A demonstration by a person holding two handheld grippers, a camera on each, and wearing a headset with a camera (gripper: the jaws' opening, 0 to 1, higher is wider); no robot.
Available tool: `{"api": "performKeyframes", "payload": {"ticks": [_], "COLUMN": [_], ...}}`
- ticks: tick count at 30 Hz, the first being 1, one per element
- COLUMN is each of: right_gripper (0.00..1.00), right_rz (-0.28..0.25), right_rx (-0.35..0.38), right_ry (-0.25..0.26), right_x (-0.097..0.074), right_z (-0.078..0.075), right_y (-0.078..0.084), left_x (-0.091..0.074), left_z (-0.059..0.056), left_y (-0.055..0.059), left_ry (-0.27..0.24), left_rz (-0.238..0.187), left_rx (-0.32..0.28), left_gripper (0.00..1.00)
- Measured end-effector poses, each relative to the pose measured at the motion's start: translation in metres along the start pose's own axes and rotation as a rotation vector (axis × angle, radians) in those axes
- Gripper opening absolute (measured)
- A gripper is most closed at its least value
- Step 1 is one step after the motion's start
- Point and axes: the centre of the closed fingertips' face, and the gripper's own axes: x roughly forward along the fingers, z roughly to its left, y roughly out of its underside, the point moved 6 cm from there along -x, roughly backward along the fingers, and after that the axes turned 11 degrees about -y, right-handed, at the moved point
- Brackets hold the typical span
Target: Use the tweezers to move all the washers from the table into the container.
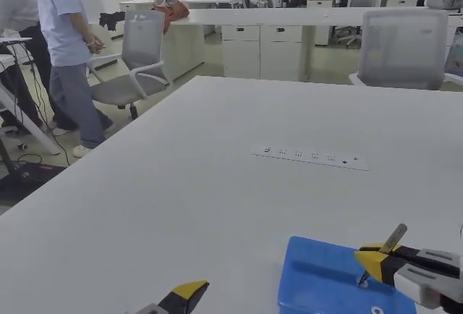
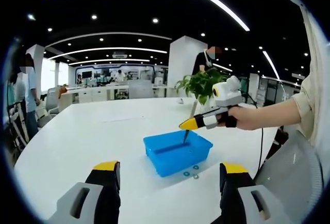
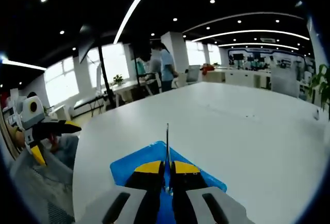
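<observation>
washers (image 2: 195, 172), a few small rings, lie on the white surface (image 1: 217, 184) just beside the blue container (image 1: 318, 285), on the side facing the left gripper. in the right gripper view, the right gripper (image 3: 166, 168) has its jaws pressed narrow on the tweezers (image 3: 166, 146), which stick out forward past them. in the left gripper view the tweezers point down with their tip inside the container's opening; whether the tip carries a washer is too small to tell. the left gripper (image 2: 170, 168) hangs over the surface on the near side of the container, jaws spread wide and holding nothing. how many washers already sit in the container i cannot make out. my judgement: the task is under way but unfinished, since the rings beside the container are yet to be picked up and dropped in.
</observation>
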Motion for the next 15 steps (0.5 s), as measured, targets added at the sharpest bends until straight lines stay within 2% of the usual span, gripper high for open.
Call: {"api": "performKeyframes", "payload": {"ticks": [6,15], "right_gripper": [0.03,0.03], "right_rz": [0.038,0.064], "right_rx": [0.011,-0.001], "right_ry": [0.002,0.0], "right_x": [0.006,0.01], "right_z": [-0.002,-0.005], "right_y": [0.013,0.022], "left_x": [0.0,0.001], "left_z": [0.0,0.0], "left_y": [0.001,0.002], "left_ry": [0.002,0.004], "left_rz": [0.007,0.02], "left_rx": [0.002,0.012], "left_gripper": [0.8,0.8]}}
